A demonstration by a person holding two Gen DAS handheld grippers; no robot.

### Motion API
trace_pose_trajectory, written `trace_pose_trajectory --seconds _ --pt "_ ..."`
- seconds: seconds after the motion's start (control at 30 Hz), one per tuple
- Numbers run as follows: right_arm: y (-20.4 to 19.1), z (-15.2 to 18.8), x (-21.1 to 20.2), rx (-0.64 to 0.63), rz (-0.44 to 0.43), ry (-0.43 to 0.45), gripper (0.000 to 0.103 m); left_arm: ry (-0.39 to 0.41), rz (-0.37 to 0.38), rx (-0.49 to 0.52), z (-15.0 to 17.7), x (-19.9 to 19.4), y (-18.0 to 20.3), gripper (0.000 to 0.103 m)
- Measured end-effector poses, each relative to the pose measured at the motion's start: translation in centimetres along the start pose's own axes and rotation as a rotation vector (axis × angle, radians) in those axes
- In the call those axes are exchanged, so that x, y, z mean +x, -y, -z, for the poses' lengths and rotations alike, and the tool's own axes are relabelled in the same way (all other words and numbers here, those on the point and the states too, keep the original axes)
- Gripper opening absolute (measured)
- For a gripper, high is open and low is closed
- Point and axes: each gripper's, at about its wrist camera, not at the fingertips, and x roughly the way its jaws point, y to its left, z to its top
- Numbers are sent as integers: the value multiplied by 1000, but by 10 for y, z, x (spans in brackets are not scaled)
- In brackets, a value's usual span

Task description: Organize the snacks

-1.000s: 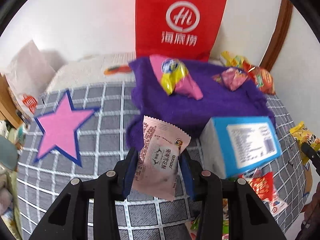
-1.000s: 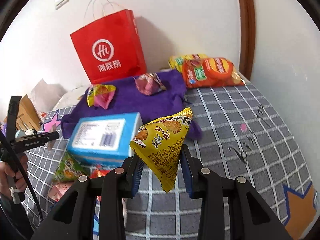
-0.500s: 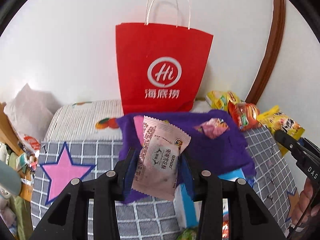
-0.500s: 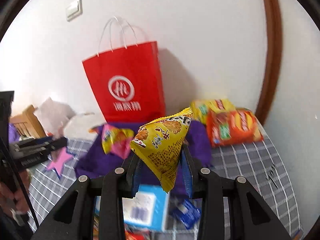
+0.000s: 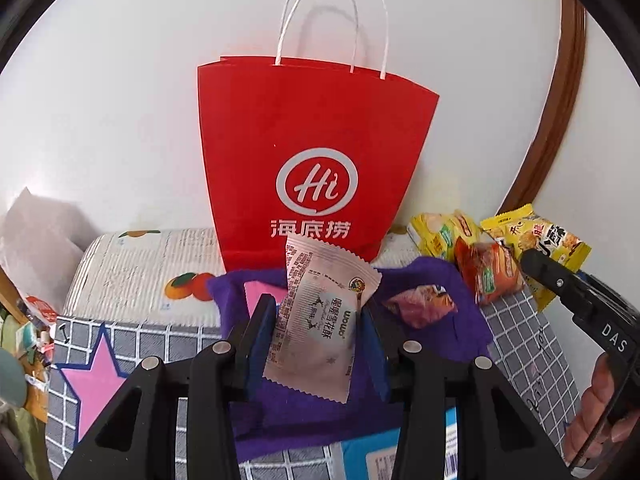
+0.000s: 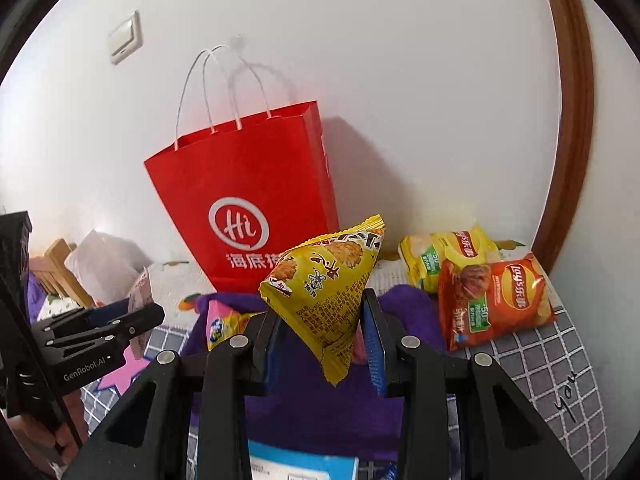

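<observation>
Ahead and above both grippers, the red paper bag point(image 5: 312, 152) stands upright, mouth up, at the bed's far side. Left hand-held gripper point(image 5: 316, 340) clamps a pale pink packet point(image 5: 320, 320); right hand-held gripper point(image 6: 320, 340), further right, pinches a yellow pyramid snack point(image 6: 324, 292).

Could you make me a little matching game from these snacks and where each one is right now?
Things:
1. pale pink packet
2. yellow triangular packet
3. orange Lay's bag
4. red paper bag

Places:
A. standing against the wall
B. held in the right tongs
C. lying on the checked cover
D. held in the left tongs

Pairs: 1-D, 2-B, 3-C, 4-A
</observation>
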Motion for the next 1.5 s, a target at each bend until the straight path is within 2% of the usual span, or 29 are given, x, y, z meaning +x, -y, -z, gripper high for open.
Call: trace_pose_trajectory --seconds 0.1,0.17,0.3,0.4,0.57,0.63,1.5 --pt "7 2 11 22 -17 -18 35 -7 -16 3 5 11 -2 40" --pt "11 1 22 19 -19 -48 35 -50 -20 9 6 24 -4 40" --pt "15 7 40 -10 -18 -104 35 -89 -6 -14 9 38 -12 40" --pt "17 13 52 -49 -5 -163 35 -107 -1 -20 11 45 -14 40" --pt "28 19 68 -24 -52 -247 35 -121 -8 -15 13 51 -13 40" --pt "30 22 72 -20 -40 -261 35 -124 -12 -14 13 52 -13 40" --pt "20 21 64 -61 -55 -260 36 -123 -9 17 15 52 1 40"
